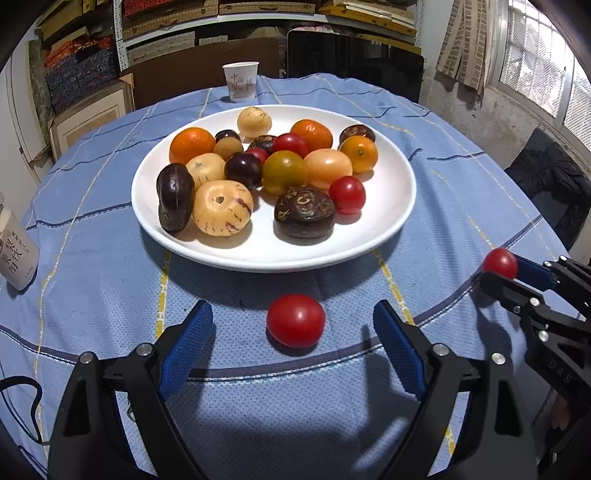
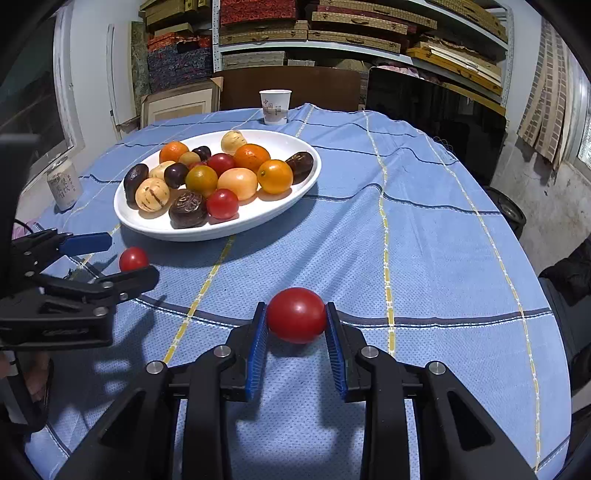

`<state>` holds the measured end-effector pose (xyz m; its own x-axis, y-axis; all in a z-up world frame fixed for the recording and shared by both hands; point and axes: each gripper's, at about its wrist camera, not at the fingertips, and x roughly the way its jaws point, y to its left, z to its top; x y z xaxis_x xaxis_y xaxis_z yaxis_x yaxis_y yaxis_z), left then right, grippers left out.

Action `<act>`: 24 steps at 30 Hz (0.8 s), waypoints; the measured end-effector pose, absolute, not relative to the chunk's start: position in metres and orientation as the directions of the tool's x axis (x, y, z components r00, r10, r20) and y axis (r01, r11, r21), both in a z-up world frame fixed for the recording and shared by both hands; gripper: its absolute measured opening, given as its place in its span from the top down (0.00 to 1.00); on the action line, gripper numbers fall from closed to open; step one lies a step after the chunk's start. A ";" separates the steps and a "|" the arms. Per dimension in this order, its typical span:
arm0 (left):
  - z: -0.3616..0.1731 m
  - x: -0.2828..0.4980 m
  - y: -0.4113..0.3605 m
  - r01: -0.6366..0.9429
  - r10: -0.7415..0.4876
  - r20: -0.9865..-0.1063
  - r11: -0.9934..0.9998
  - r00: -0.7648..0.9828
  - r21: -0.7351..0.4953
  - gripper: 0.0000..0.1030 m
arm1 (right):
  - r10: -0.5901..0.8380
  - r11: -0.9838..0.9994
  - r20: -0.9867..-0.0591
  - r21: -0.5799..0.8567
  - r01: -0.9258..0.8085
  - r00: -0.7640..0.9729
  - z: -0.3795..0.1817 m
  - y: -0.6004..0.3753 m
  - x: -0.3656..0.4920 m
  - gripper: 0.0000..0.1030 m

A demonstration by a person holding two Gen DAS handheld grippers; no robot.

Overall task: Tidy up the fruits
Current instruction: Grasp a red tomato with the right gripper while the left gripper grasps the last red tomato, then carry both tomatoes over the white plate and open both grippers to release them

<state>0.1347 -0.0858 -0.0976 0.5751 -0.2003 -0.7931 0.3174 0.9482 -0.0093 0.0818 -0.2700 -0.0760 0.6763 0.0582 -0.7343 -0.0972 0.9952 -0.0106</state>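
2 red tomatoes sit outside the white plate (image 1: 384, 236), both on its near side. 1 loose tomato (image 1: 295, 320) lies on the blue checked tablecloth (image 1: 258, 424) just in front of the plate's near rim, between the blue pads of the left gripper (image 1: 293, 332), whose jaws stand wide apart and touch nothing. The other, the held tomato (image 2: 296, 315), is off to the plate's near right, pinched between the pads of the right gripper (image 2: 296, 321), clenched on it from both sides; whether it rests on the cloth I cannot tell.

On the plate itself is a heap of fruit: 2 mandarins at the back, a kumquat (image 1: 359, 153) at the right, yellow striped melons, dark purple fruits, a greenish tomato (image 1: 283, 172) in the middle and a small red tomato (image 1: 347, 194) near the front edge.

Beyond the plate's far rim a paper cup (image 1: 240, 81) stands upright at the table's edge. Left of the plate stands a pale can (image 2: 64, 186) with printed characters. Behind the table, past the plate, shelves (image 2: 369, 29) hold stacked boxes.
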 end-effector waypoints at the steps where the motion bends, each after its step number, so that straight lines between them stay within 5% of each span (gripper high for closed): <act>1: -0.099 0.137 -0.085 0.314 -0.200 -0.797 0.949 0.570 -0.014 0.16 | 0.059 0.995 -0.735 -0.010 -0.098 0.676 -0.076 -0.270 0.082 0.70; 13: -0.105 0.143 -0.084 0.307 -0.211 -0.804 0.951 0.555 -0.037 0.17 | 0.057 0.995 -0.738 -0.009 -0.095 0.672 -0.077 -0.270 0.082 0.70; 21: -0.105 0.138 -0.090 0.347 -0.228 -0.797 0.937 0.559 -0.025 0.55 | 0.063 0.996 -0.741 0.002 -0.091 0.669 -0.078 -0.272 0.082 0.70; 24: -0.104 0.135 -0.093 0.358 -0.229 -0.795 0.934 0.562 -0.016 0.59 | 0.061 0.996 -0.741 0.002 -0.089 0.669 -0.079 -0.272 0.082 0.70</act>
<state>0.1351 -0.0930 -0.1044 0.5620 -0.2290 -0.7948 0.3578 0.9337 -0.0160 0.0822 -0.2720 -0.0787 0.6688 0.0612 -0.7410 -0.0892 0.9960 0.0018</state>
